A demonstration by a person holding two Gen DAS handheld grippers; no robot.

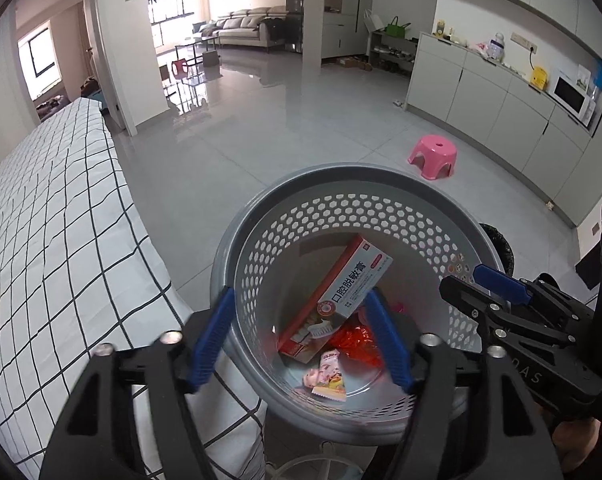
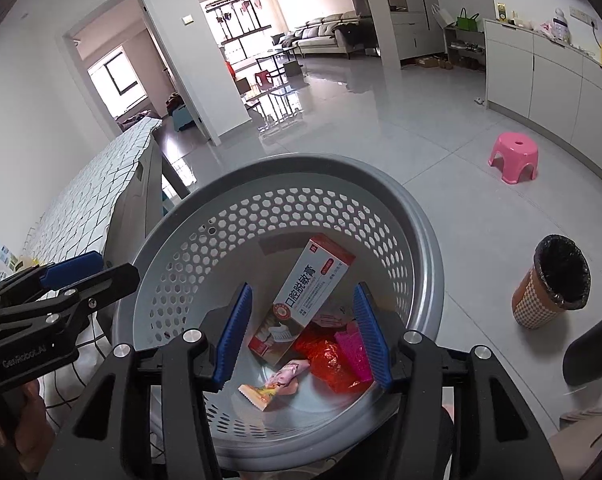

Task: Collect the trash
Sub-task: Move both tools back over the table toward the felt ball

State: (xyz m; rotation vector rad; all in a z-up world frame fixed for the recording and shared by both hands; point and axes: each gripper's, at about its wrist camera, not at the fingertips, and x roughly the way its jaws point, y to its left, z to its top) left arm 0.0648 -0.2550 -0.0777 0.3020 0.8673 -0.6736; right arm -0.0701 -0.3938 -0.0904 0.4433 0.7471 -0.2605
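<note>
A grey perforated basket sits below both grippers. Inside lie a red and blue toothpaste box, a crumpled red wrapper, a pink snack packet and a pink piece. My left gripper is open and empty over the basket's near rim. It also shows in the right wrist view. My right gripper is open and empty above the basket. It also shows in the left wrist view.
A table with a white checked cloth stands left of the basket. A pink stool is on the tiled floor. A bin with a black liner stands at right. Grey cabinets line the right wall.
</note>
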